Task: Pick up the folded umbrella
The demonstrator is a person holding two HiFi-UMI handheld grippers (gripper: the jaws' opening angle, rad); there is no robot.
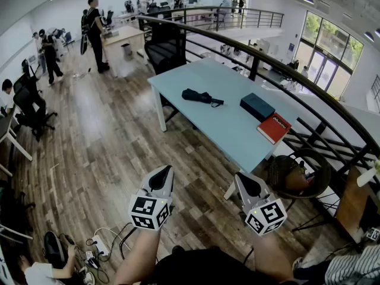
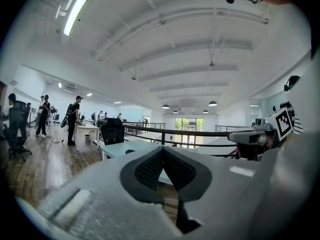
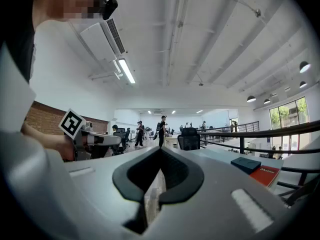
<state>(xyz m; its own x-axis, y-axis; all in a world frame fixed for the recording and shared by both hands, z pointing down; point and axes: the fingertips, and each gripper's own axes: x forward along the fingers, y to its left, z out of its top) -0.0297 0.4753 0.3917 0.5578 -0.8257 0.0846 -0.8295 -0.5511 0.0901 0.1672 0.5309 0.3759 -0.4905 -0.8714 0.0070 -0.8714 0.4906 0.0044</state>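
The folded black umbrella (image 1: pixel 200 97) lies on the far half of a light blue table (image 1: pixel 225 129); in the left gripper view it shows only as a small dark shape (image 2: pixel 129 151) on the tabletop. Both grippers hang level over the wooden floor, well short of the table's near end. My left gripper (image 1: pixel 163 171) (image 2: pixel 162 152) has its jaws together with nothing between them. My right gripper (image 1: pixel 242 178) (image 3: pixel 161 152) is shut too and empty. The left gripper with its marker cube (image 3: pixel 72 124) shows at the left of the right gripper view.
A dark blue box (image 1: pixel 257 106) (image 3: pixel 245 164) and a red book (image 1: pixel 274 127) (image 3: pixel 265 175) lie on the table's right side. A black railing (image 1: pixel 249 52) runs behind it. A black office chair (image 1: pixel 163 49) stands at its far end and a wicker chair (image 1: pixel 297 174) near right. Cables (image 1: pixel 98 245) lie on the floor.
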